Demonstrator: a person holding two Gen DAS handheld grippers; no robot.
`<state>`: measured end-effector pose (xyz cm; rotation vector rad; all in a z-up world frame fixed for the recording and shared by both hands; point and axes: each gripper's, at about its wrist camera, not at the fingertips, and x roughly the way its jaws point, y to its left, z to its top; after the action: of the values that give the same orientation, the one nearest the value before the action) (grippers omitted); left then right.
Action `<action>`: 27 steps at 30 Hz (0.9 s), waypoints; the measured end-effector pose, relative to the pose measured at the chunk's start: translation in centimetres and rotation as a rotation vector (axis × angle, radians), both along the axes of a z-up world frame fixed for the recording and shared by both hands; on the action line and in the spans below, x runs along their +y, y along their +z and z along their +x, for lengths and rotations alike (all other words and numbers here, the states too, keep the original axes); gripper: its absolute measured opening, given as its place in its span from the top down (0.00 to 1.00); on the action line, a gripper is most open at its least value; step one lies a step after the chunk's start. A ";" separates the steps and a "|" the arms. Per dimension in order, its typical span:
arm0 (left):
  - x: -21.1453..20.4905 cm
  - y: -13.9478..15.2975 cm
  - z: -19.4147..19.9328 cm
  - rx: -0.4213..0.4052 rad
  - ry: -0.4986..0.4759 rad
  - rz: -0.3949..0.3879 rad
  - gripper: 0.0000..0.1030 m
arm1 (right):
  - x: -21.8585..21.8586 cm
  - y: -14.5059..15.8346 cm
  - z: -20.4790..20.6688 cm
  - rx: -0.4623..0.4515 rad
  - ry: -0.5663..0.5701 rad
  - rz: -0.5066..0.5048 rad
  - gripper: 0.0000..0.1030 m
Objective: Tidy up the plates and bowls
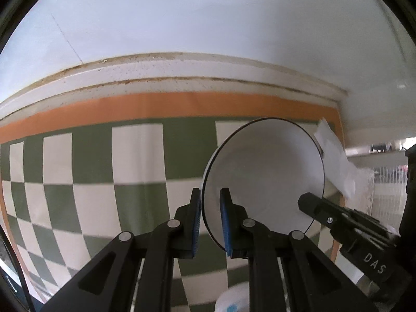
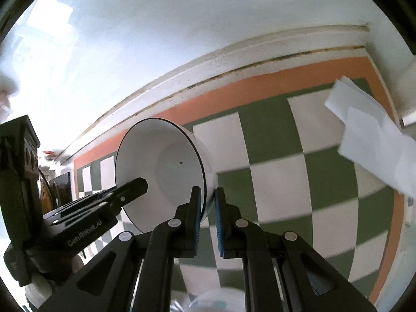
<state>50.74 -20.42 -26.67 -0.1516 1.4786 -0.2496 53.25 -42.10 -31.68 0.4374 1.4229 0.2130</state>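
- Bowls, one: I count a single white bowl [image 1: 262, 174] with a thin dark rim, tipped on its side and held up above the checked mat, its mouth turned toward my left camera.
- Grippers, two: my left gripper [image 1: 210, 221] is clamped on the bowl's rim, one blue pad outside and one inside the wall. My right gripper [image 2: 207, 218] pinches the opposite edge of the same bowl [image 2: 161, 171] in the same way.
- Each gripper shows in the other's view: the right one [image 1: 338, 218] reaches to the bowl's far rim, the left one [image 2: 104, 202] likewise.
- Mats, one: a green-and-white checked mat [image 1: 104, 176] with an orange border, lying against a white wall [image 1: 182, 26].
- Paper sheets, one: a white sheet [image 2: 369, 140] at the mat's right edge.
- Plates: I see none I can identify.
- One pale rounded thing with a blue mark [image 1: 232, 300] sits below my left gripper; I cannot tell what.
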 end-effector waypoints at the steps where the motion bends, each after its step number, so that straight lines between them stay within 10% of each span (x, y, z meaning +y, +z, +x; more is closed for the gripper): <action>1: 0.0 0.3 -0.6 0.001 -0.007 -0.002 0.88 | -0.1 0.5 -0.8 -0.004 -0.003 -0.002 0.89; 27: -2.4 3.3 -16.6 0.036 -0.193 -0.027 0.88 | -2.8 2.8 -21.4 0.059 -0.078 0.018 0.89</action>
<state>34.13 -22.84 -23.39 -0.0346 1.5278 -0.4247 31.87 -44.94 -28.89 0.5168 1.4600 0.1509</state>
